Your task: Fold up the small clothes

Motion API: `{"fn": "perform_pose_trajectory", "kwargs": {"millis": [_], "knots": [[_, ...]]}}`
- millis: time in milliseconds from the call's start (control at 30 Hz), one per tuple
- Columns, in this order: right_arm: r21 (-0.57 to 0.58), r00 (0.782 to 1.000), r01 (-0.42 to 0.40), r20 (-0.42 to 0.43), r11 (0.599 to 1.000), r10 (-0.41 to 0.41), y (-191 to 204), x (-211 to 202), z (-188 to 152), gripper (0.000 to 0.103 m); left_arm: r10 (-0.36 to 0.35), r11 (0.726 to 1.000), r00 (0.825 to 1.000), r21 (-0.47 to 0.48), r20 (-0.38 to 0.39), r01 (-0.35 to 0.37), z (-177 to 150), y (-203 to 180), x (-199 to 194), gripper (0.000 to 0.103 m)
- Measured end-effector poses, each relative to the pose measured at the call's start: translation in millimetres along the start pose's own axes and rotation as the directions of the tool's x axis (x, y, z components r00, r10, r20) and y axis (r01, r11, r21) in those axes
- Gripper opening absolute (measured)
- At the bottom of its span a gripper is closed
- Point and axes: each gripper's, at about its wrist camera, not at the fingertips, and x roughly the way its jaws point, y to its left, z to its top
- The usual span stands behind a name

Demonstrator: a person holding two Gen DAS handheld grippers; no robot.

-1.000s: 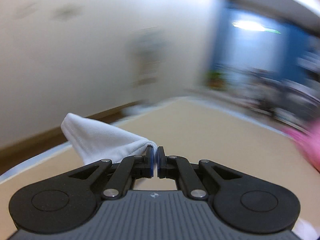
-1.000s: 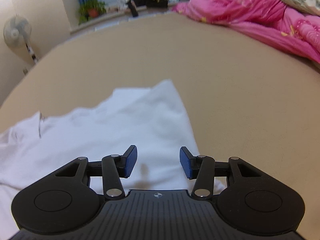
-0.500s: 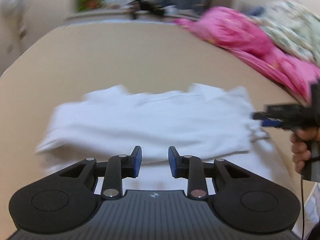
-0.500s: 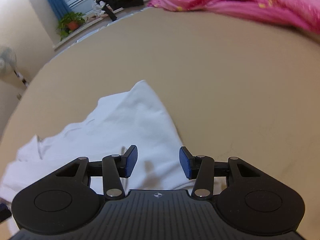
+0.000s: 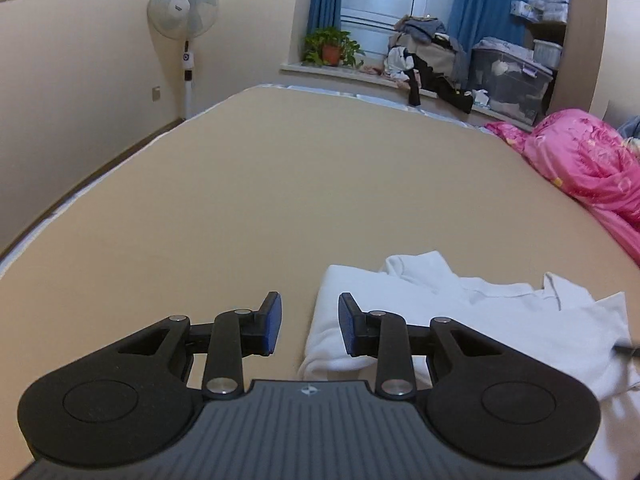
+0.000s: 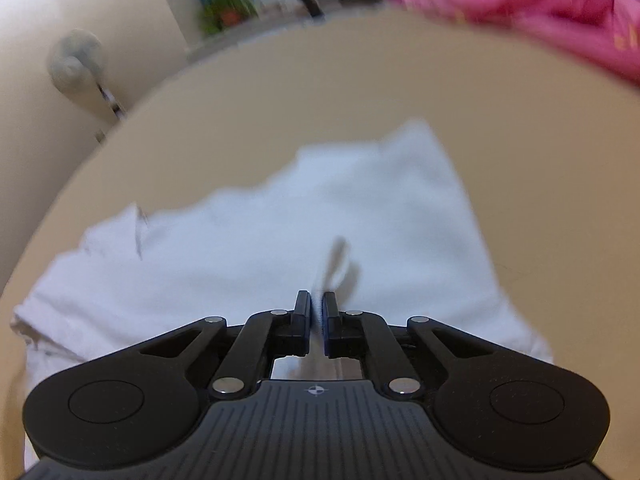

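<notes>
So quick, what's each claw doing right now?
Left gripper: open, holding nothing.
Right gripper: shut on the white garment.

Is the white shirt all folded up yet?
Not yet. One side of the white shirt already looks folded over. The right gripper is pinching a ridge of it, jaws shut; the left gripper is open, holding nothing. The shirt's right part still lies rumpled on the bed.
</notes>
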Motion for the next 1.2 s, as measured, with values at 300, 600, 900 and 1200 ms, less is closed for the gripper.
{"fn": "perform_pose_trajectory", "kwargs": {"millis": [300,600,900,1200], "knots": [[0.097,0.984,0.083,0.149,0.992,-0.097,-52,-27,40,0.010,-0.072,0.996,0.991,0.035,-0.112,0.077,-26,-35,48,0.045],[0.194,0.982,0.117,0.123,0.974,-0.143,-66,-25,45,0.037,0.091,0.992,0.971,0.108,-0.222,-0.068,-35,-37,79,0.062],[0.062,0.971,0.224,-0.097,0.973,-0.217,-63,11,31,0.049,-0.104,0.990,0.988,0.085,-0.116,0.115,-29,-57,62,0.055],[0.084,0.986,0.169,-0.009,0.982,-0.169,-56,-2,35,0.004,-0.134,0.932,0.956,0.295,-0.260,0.211,-54,-89,85,0.004]]}}
